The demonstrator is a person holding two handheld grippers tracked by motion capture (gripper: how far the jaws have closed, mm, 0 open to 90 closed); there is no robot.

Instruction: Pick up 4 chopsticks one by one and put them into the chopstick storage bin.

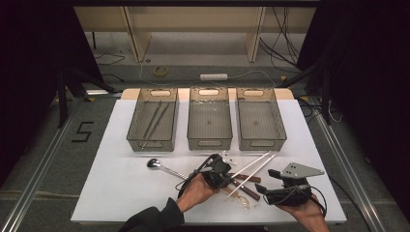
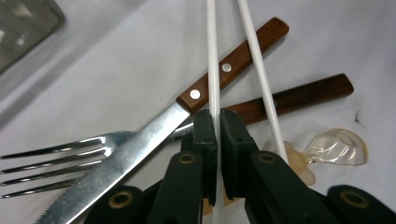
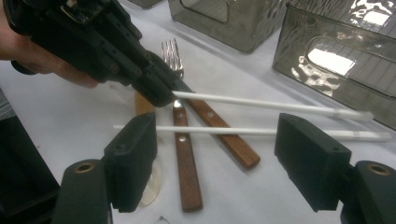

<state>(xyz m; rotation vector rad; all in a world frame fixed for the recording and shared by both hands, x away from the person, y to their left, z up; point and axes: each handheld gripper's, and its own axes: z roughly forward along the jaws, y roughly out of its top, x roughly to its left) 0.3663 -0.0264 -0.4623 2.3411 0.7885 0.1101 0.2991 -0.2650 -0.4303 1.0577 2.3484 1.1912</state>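
Two white chopsticks (image 2: pixel 260 70) crossing knife (image 2: pixel 140 140), fork (image 2: pixel 60 158), spoon (image 1: pixel 162 166) nearby

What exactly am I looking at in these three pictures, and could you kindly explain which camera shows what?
A person sits at a white table and holds a two-jaw tool in each hand. The high view looks down from above. The other two pictures come from cameras riding on each tool, looking along its black jaws.

The left hand-held gripper is shut on one white chopstick; a second chopstick lies beside it. The right hand-held gripper is open and holds nothing.

On the table lie a wooden-handled knife, a fork, a metal spoon and a clear plastic spoon. Three grey bins stand behind; the left one holds dark sticks.
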